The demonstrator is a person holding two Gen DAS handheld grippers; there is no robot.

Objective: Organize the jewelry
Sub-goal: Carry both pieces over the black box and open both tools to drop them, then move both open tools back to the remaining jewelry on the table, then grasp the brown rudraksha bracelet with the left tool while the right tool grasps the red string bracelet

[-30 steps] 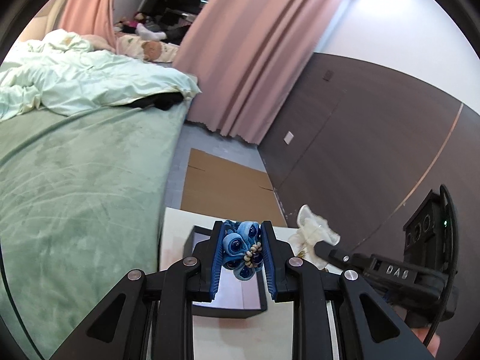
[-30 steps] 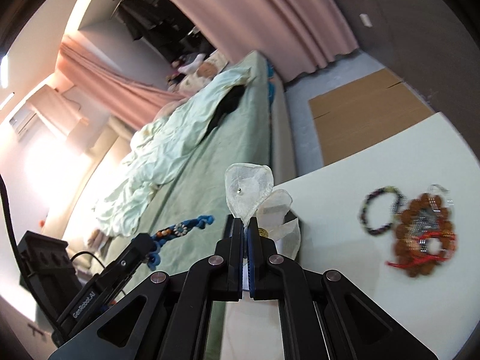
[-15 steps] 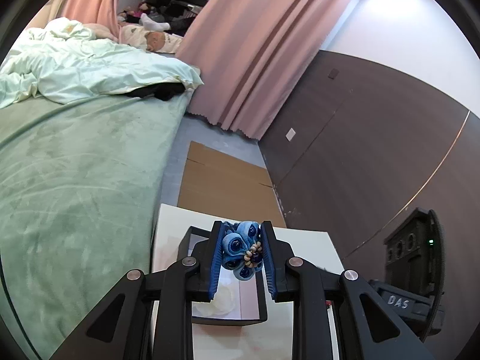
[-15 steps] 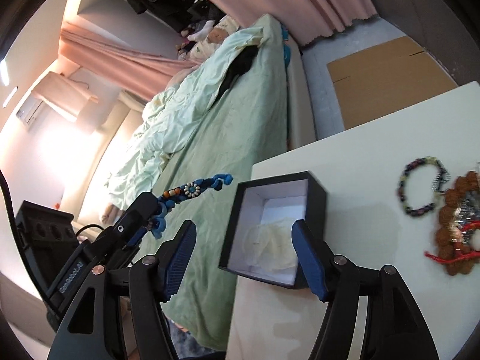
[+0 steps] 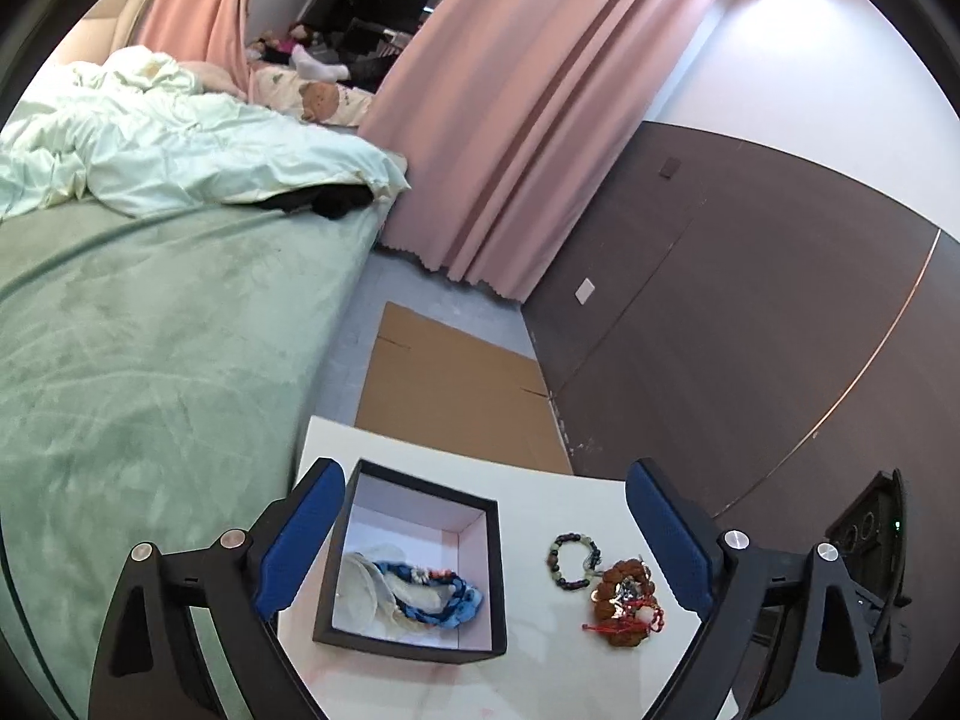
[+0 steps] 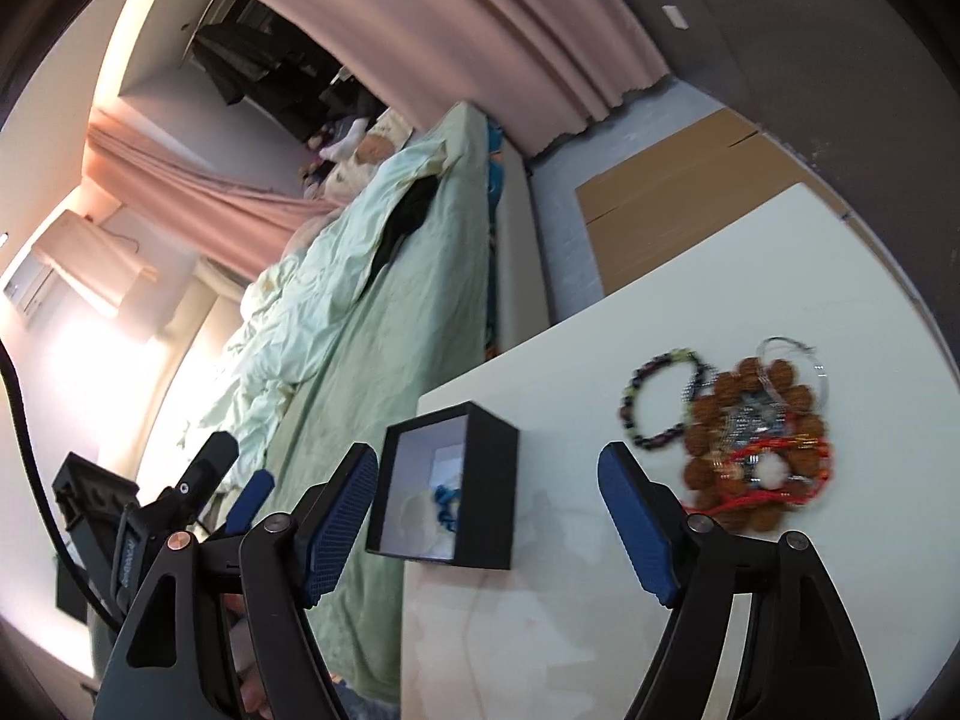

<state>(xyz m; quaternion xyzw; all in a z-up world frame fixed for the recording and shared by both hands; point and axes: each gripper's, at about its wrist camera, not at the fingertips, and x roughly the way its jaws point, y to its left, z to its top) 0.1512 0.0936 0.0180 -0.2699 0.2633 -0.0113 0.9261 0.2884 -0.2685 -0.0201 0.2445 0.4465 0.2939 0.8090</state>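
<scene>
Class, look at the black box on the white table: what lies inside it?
Inside the black box lie a blue beaded piece and, partly beneath it, pale translucent shell-like pieces. Anything under those is covered.

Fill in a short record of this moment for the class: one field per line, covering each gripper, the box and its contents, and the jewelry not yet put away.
left gripper: open, holding nothing, above the box
right gripper: open, holding nothing
black box: lidless, near the edge of the white table on the bed side
box contents: blue fabric piece lying over a pale translucent piece
on table beside box: dark beaded bracelet
further from box: brown bead bracelet tangled with red cord
</scene>
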